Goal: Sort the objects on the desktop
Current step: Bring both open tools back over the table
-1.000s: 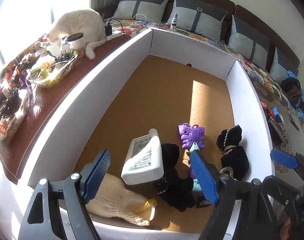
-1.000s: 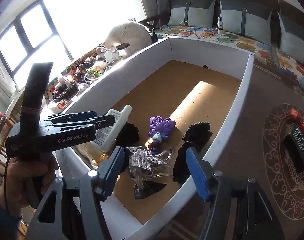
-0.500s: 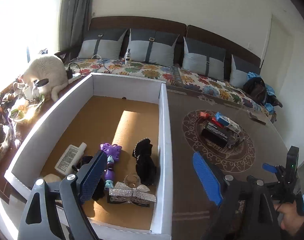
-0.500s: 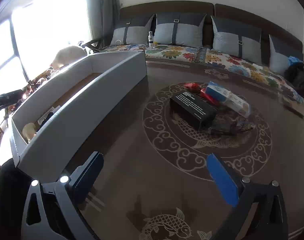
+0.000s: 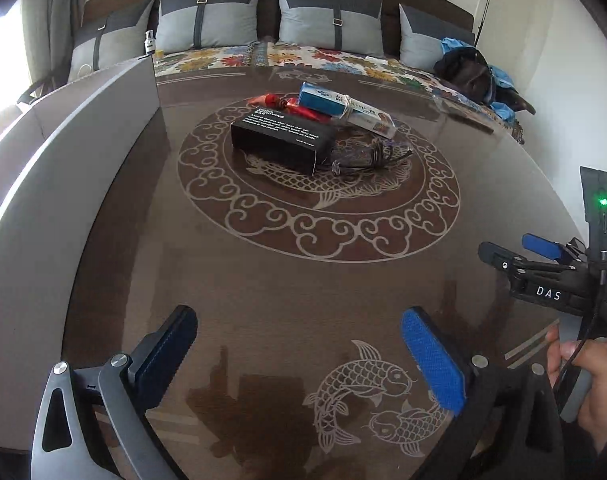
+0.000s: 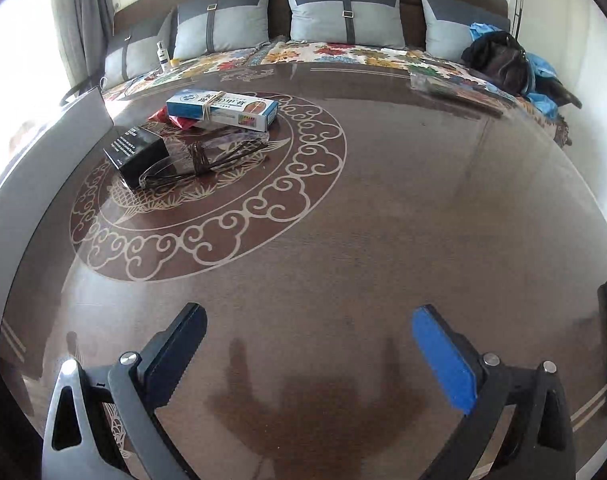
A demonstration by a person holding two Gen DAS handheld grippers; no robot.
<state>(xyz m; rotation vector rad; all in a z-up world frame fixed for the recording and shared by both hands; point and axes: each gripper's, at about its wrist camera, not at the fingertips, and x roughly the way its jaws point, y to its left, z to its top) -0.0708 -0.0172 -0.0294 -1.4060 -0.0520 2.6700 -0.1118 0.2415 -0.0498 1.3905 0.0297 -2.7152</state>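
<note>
A black box (image 5: pixel 283 142) (image 6: pixel 137 152), a blue and white carton (image 5: pixel 345 109) (image 6: pixel 223 110), a red wrapper (image 5: pixel 293 107) (image 6: pixel 171 118) and clear glasses with dark arms (image 5: pixel 367 156) (image 6: pixel 201 158) lie in a pile on the round patterned brown table (image 5: pixel 303 280) (image 6: pixel 383 220). My left gripper (image 5: pixel 299 356) is open and empty above the table's near part, well short of the pile. My right gripper (image 6: pixel 309 356) is open and empty, with the pile far ahead to its left. The right gripper also shows in the left wrist view (image 5: pixel 539 256).
A white-walled box (image 5: pixel 63 184) (image 6: pixel 43 160) stands along the table's left side. A sofa with grey cushions (image 5: pixel 327 20) (image 6: pixel 343 16) and a floral cover lies behind the table. A dark bag (image 5: pixel 467 72) (image 6: pixel 503 64) sits at its right end.
Both grippers have swung right, away from the white box and its contents, and now face the table with the pile. Both stay open and empty.
</note>
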